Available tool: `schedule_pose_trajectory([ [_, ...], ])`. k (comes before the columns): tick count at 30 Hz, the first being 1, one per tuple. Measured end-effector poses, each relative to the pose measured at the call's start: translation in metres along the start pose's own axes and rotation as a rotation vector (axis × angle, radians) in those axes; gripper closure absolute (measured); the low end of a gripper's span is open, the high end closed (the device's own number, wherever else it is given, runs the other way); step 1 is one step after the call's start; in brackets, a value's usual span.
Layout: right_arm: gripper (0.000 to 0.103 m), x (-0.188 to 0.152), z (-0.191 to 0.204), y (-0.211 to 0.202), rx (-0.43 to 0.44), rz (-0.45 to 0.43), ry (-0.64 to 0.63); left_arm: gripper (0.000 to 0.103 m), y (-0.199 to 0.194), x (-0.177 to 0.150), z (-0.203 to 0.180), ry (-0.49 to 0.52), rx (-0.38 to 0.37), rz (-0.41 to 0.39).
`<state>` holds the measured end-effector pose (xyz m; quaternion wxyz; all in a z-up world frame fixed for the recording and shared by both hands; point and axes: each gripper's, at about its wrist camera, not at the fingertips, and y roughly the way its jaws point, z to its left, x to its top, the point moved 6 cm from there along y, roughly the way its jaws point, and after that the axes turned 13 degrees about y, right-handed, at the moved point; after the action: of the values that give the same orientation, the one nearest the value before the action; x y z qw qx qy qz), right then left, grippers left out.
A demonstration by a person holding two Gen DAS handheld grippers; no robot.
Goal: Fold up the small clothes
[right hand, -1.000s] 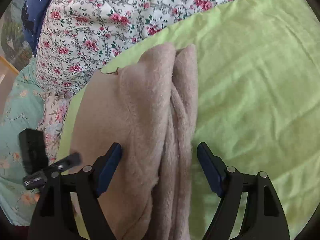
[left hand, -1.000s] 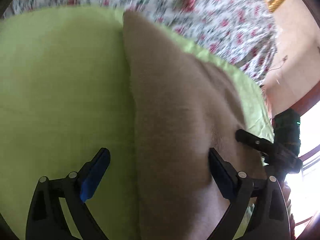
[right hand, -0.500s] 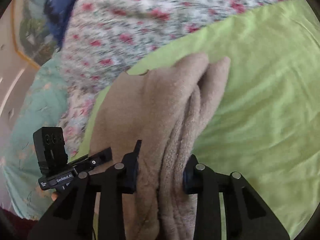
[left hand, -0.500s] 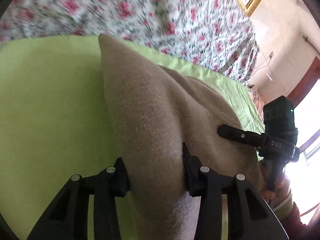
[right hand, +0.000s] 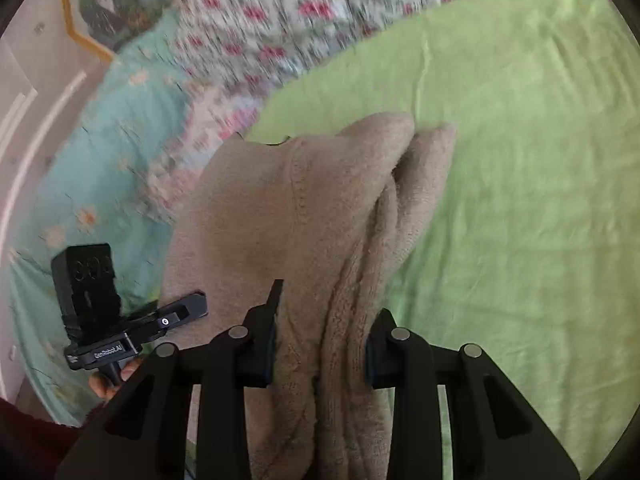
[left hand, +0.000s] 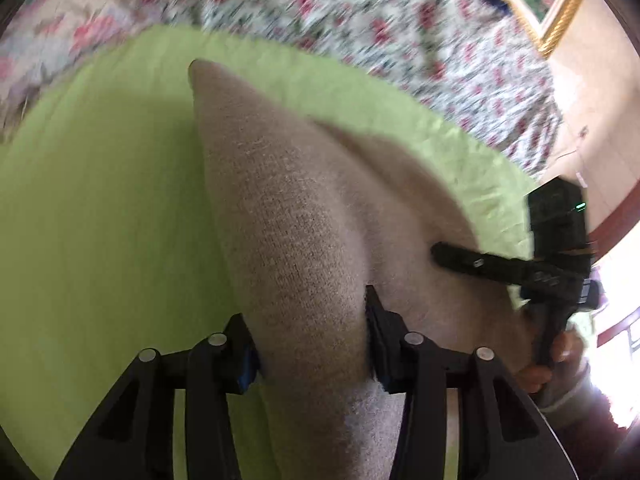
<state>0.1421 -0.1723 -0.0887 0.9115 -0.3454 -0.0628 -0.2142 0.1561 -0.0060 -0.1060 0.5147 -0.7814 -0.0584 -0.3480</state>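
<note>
A beige fleece garment point(left hand: 304, 216) is held up over a lime-green sheet point(left hand: 104, 208). My left gripper point(left hand: 310, 344) is shut on one bunched edge of it. My right gripper point(right hand: 320, 344) is shut on the other edge of the garment point(right hand: 304, 208), where several fleece layers are gathered. The cloth stretches between the two grippers and its far corners point away toward the sheet point(right hand: 520, 184). The right gripper also shows in the left wrist view point(left hand: 436, 252), and the left gripper shows in the right wrist view point(right hand: 200, 304).
A floral bedspread point(left hand: 400, 20) lies beyond the green sheet. A turquoise floral cloth point(right hand: 100, 168) lies to the left in the right wrist view. A gold-framed picture point(left hand: 560, 8) hangs on the wall.
Both grippers went from open around the garment's edges to shut on them. They then lifted the garment, and the far corners rose off the sheet.
</note>
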Motion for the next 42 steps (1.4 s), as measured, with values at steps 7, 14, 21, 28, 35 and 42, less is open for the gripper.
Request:
schedule_pose_trajectory([
  [7, 0.058, 0.001, -0.005, -0.008, -0.103, -0.02, 0.006, 0.044, -0.037, 0.006, -0.001, 0.033, 0.03, -0.095],
  [14, 0.058, 0.044, 0.018, -0.031, -0.089, -0.134, -0.021, 0.066, -0.05, 0.035, 0.023, 0.037, 0.217, -0.135],
  [21, 0.094, 0.069, 0.018, 0.006, -0.153, -0.135, -0.027, 0.077, -0.013, 0.041, 0.026, 0.096, 0.318, -0.047],
  [28, 0.092, 0.065, 0.0, 0.017, -0.275, -0.132, -0.044, 0.079, -0.005, 0.042, 0.015, 0.179, 0.385, -0.02],
  [35, 0.091, 0.026, 0.031, -0.043, -0.191, -0.172, -0.09, 0.079, -0.073, 0.009, -0.015, 0.144, 0.21, -0.123],
  [42, 0.091, -0.054, 0.047, -0.066, -0.109, -0.121, -0.11, 0.079, -0.097, -0.044, -0.062, 0.189, 0.099, -0.128],
])
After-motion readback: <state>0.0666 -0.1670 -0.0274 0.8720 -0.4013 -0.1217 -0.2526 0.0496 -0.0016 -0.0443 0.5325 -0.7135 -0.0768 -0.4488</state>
